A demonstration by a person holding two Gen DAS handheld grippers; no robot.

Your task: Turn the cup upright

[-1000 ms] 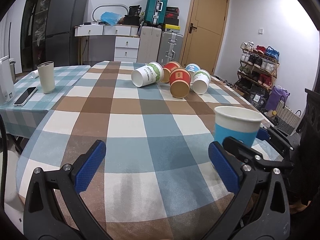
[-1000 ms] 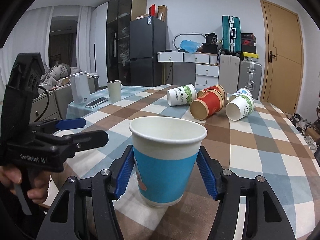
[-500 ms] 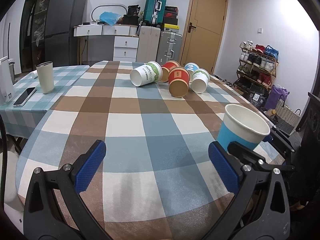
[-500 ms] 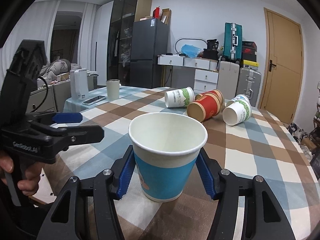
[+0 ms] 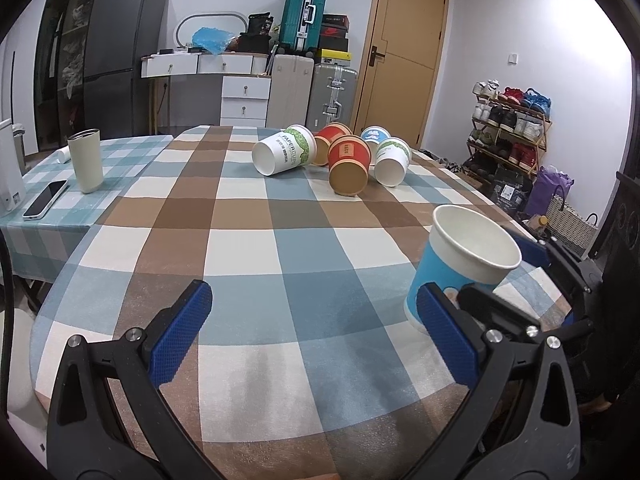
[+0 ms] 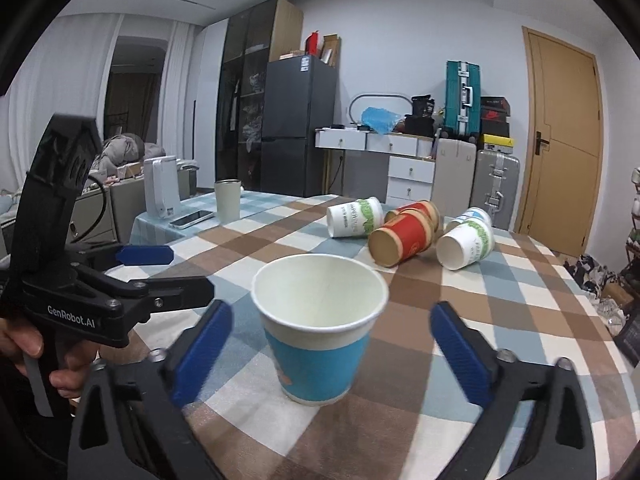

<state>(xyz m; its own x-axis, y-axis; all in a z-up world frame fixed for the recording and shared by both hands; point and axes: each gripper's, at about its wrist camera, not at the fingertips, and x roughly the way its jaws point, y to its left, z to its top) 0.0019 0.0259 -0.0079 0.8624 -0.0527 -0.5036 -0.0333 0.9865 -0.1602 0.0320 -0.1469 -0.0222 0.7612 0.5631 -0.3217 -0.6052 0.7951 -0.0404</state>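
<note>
Right gripper let go; blue cup stands upright.

Both wide open — left gripper level, right gripper beside it.

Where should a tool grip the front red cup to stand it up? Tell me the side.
Grip the red cup across its red wall near the middle, fingers on its two flanks. It lies on its side with the brown mouth facing the cameras and a white cup close on its right, so come from the mouth end with the open right tool.
</note>
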